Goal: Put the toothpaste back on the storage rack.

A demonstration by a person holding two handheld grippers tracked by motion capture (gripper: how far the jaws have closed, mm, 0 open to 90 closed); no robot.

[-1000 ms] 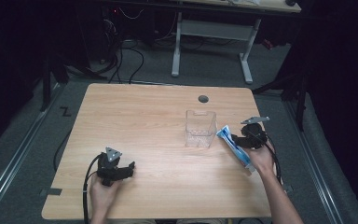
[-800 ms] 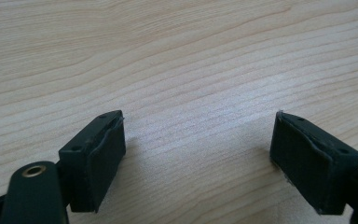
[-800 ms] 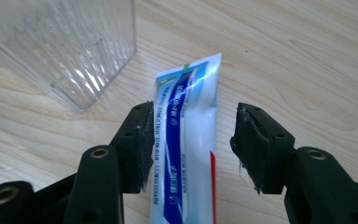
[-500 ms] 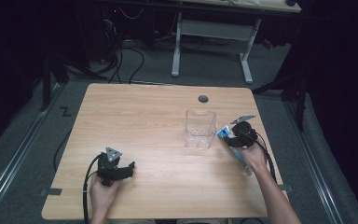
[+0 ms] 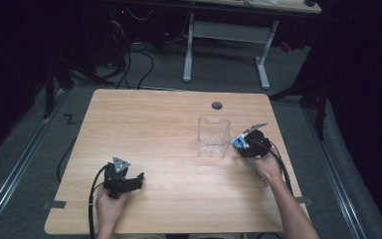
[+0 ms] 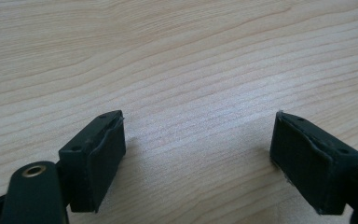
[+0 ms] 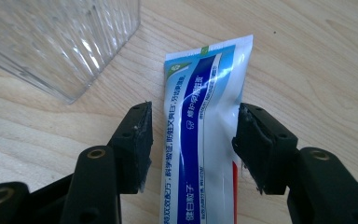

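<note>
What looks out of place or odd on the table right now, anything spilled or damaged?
Nothing spilled or damaged. The toothpaste tube lies flat on the table beside the clear container, not in it, between the right gripper's open jaws. The left gripper rests open over bare wood.

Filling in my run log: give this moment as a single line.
right gripper: jaws just opening, astride blue-and-white toothpaste tube | tube: beside clear plastic box | left gripper: open, nothing between jaws, over wooden table

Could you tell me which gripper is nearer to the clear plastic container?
The right gripper is nearer, just right of the clear container with a toothpaste tube between its jaws. The left gripper sits far off at the table's near-left.
</note>
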